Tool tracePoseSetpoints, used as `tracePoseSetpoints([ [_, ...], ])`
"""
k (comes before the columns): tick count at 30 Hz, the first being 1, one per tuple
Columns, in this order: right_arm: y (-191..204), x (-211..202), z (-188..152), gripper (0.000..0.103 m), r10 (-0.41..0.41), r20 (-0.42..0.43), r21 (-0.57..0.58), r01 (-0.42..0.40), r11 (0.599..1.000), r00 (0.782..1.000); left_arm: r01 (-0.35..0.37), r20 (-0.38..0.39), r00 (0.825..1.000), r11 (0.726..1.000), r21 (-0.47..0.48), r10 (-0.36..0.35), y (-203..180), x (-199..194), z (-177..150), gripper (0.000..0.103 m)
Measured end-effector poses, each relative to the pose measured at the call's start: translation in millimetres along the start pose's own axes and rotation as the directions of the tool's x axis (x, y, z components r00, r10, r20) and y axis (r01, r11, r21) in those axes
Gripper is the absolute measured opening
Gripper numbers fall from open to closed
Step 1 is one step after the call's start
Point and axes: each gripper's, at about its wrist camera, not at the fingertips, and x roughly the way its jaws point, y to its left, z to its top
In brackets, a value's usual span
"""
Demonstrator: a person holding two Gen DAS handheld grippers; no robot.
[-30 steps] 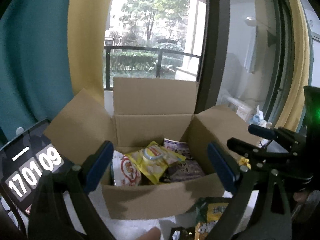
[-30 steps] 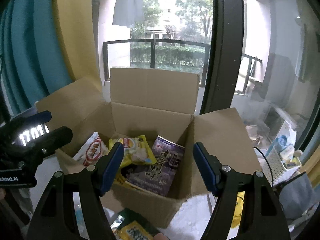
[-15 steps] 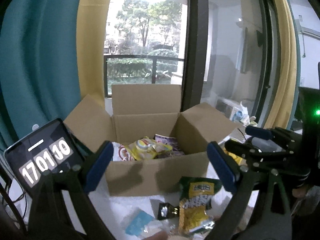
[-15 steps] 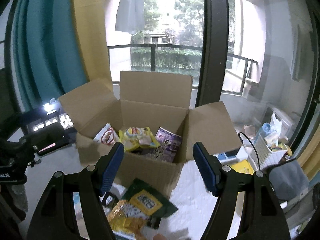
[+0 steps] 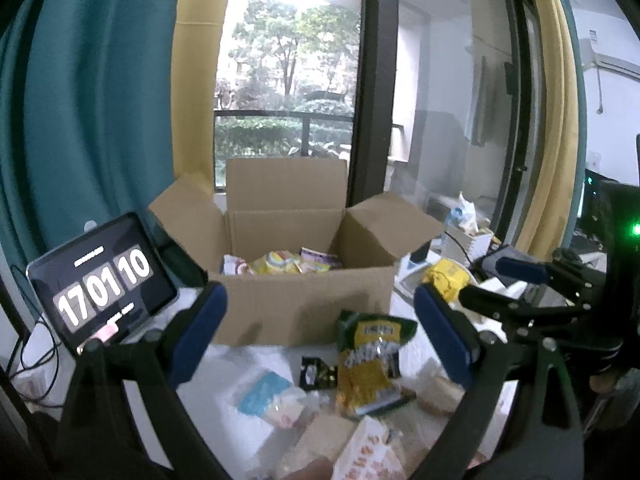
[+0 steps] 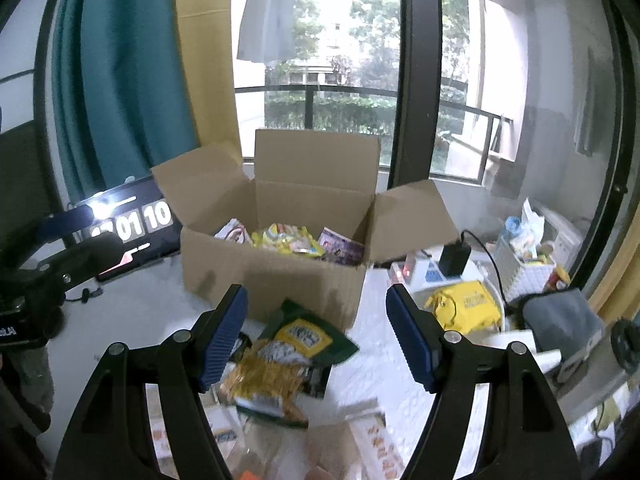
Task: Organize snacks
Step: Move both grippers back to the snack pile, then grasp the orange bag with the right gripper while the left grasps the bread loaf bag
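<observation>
Left gripper (image 5: 320,332): blue fingers (image 5: 198,334) spread wide apart, nothing between the pads, low in the frame.
Right gripper (image 6: 316,336): fingers (image 6: 222,338) apart too, empty.
Green-and-yellow snack bag (image 6: 286,360): lies on the white table (image 6: 384,340) between the right fingers, just in front of the box; its lettering is too blurred to read.
Small black packet (image 5: 316,372): beside that bag, lower centre.
Orange-print white pack (image 5: 368,452): bottom edge, writing unreadable.
Cardboard box (image 5: 304,304): centre, flaps open, holding yellow, white and purple packets (image 6: 288,240).
Tablet clock (image 5: 102,280): left, reads "17 01 10".
</observation>
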Motion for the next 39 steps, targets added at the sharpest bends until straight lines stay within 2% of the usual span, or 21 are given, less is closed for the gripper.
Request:
tracePoseSetpoints([
  [4,4.5,-15.5,-19.6,0.075,0.006,-0.023,0.006,-0.006,1.0,1.0,0.001,-0.018,1.0,1.0,-0.005,-0.001,-3.2,-14.4,-19.7,0.095],
  [11,13.4,-31.6,-68.7,0.075,0.028,-0.116,0.013,-0.027,1.0,0.993,0.008,-0.081,0.997,1.0,-0.017,-0.009,-6.0,-24.3,-55.6,0.095],
  [22,14.1,-34.7,-152.8,0.075,0.087,-0.298,0.117,-0.054,0.992,0.951,0.026,-0.231,0.972,0.999,-0.042,-0.035,-13.7,-28.7,-119.7,0.095],
  [28,14.0,-34.4,-177.1,0.076,0.137,-0.349,0.18,-0.077,0.981,0.927,0.027,-0.291,0.956,0.999,-0.036,-0.037,-20.2,-29.7,-144.8,0.095],
  [30,14.9,-31.7,-184.6,0.082,0.161,-0.363,0.202,-0.091,0.975,0.918,0.024,-0.307,0.951,0.999,-0.03,-0.032,-21.6,-27.6,-149.6,0.095],
  [37,14.4,-15.9,-197.4,0.082,0.199,-0.388,0.259,-0.101,0.961,0.9,0.01,-0.336,0.942,1.0,-0.016,-0.015,-19.3,-14.9,-153.1,0.095],
  [38,13.4,-14.2,-198.5,0.08,0.207,-0.389,0.27,-0.104,0.957,0.898,0.008,-0.339,0.941,1.0,-0.013,-0.012,-19.3,-12.6,-152.9,0.095],
  [39,12.4,-13.0,-198.7,0.071,0.22,-0.386,0.28,-0.114,0.953,0.896,0.005,-0.344,0.939,1.0,-0.009,-0.008,-19.4,-10.1,-152.7,0.095],
])
